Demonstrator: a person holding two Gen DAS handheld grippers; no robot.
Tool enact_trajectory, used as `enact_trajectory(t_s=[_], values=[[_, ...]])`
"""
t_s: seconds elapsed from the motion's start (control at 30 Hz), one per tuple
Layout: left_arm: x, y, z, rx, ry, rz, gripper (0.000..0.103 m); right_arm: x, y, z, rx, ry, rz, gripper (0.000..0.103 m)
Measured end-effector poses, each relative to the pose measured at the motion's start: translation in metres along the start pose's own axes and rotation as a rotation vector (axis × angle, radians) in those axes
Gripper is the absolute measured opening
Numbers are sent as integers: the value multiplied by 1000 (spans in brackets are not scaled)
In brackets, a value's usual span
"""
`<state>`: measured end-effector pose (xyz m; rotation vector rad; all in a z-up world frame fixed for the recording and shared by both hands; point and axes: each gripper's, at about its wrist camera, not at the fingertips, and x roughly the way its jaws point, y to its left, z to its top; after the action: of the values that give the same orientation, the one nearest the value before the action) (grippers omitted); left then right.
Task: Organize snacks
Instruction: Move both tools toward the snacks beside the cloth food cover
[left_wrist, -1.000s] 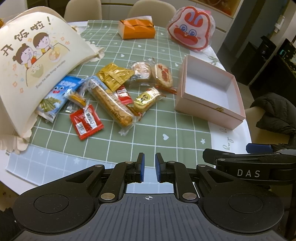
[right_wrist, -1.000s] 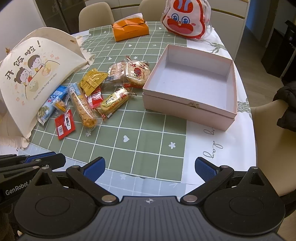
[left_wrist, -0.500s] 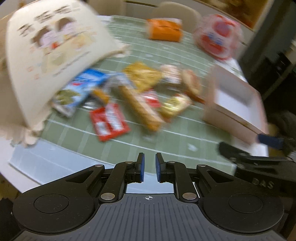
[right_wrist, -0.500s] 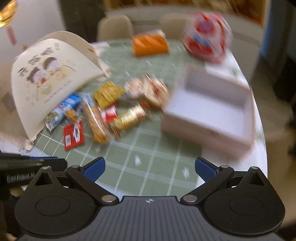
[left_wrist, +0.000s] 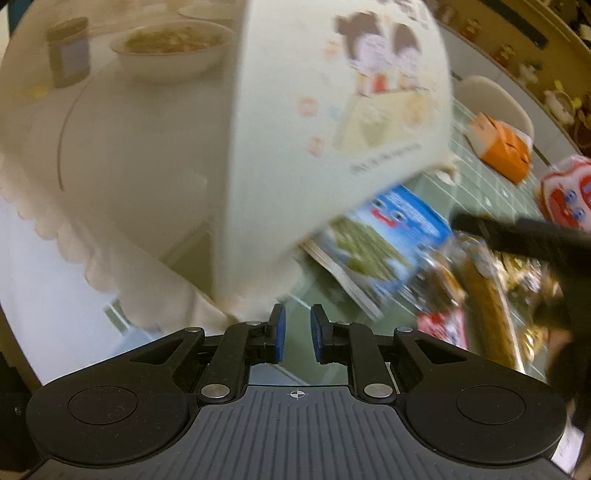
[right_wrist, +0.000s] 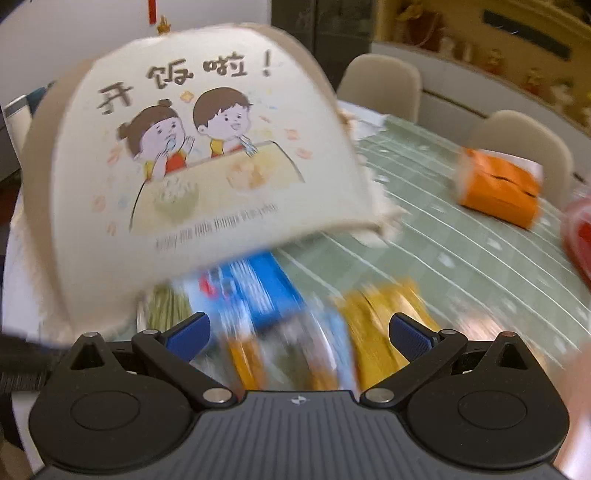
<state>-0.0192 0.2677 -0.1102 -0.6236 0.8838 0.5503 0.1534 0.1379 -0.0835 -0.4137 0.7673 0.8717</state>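
Both views are motion-blurred. A cream food cover with a cartoon of two children (right_wrist: 199, 147) stands on the table; it also fills the left wrist view (left_wrist: 332, 129). A blue snack packet (right_wrist: 266, 291) lies partly under its edge, also in the left wrist view (left_wrist: 391, 236). A yellow packet (right_wrist: 380, 317) and a long biscuit pack (left_wrist: 487, 306) lie beside it. My right gripper (right_wrist: 297, 332) is open and empty, low over the blue and yellow packets. My left gripper (left_wrist: 294, 332) is shut and empty, near the cover's lower edge.
An orange tissue box (right_wrist: 498, 192) sits far back on the green checked tablecloth (right_wrist: 461, 251), with beige chairs behind. A red rabbit-face bag (left_wrist: 565, 195) is at the right. A bowl of food (left_wrist: 173, 48) and a jar (left_wrist: 68, 51) stand behind the cover.
Both grippers have swung left and forward, close to the food cover and the snacks. The pink box has left both views. Neither gripper has changed its opening.
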Motion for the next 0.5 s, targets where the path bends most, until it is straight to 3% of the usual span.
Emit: enact_trajectory(t_s=[0.13, 0.23, 0.37, 0.5], values=[[7, 14, 5, -29, 10, -51, 18, 55, 5, 38, 29, 25, -26, 103], [9, 20, 5, -45, 17, -94, 18, 86, 4, 48, 37, 100, 67, 98], [6, 23, 3, -65, 6, -135, 18, 89, 7, 34, 31, 156, 196, 77], [5, 23, 2, -86, 10, -135, 18, 63, 21, 2, -104, 164, 225, 71]])
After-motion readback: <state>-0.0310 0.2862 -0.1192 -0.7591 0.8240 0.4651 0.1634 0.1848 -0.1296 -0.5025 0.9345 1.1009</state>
